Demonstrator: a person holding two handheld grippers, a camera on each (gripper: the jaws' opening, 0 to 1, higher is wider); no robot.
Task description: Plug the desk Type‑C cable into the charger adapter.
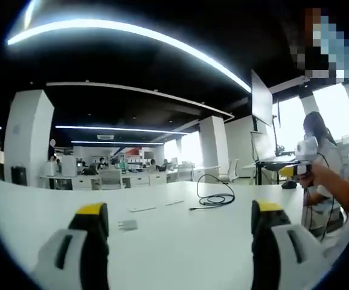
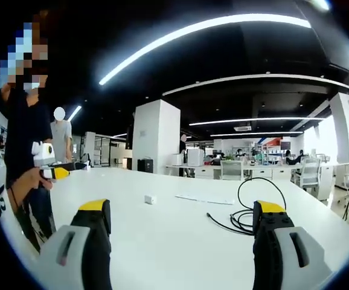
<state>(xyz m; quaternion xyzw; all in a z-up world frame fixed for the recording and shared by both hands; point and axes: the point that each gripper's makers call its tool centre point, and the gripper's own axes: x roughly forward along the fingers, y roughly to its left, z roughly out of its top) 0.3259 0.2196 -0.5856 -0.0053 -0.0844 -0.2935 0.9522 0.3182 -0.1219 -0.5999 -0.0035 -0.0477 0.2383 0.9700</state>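
Both the left gripper and the right gripper have their jaws apart and hold nothing, probably because the coiled black Type-C cable and the small white cube-shaped charger adapter lie well apart on the white desk, not yet approached.

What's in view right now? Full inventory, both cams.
Type-C cable: 1, black, loosely coiled on the table, one loop standing up; also in the left gripper view.
Charger adapter: 1, white, small block on the table, apart from the cable.
Flat strip: 1, white, lying between adapter and cable.
Small card: 1, pale, flat on the table near the left jaws.
Table: 1, white, large.
Left gripper: yellow-tipped jaws apart, empty, above the table.
Right gripper: yellow-tipped jaws apart, empty.
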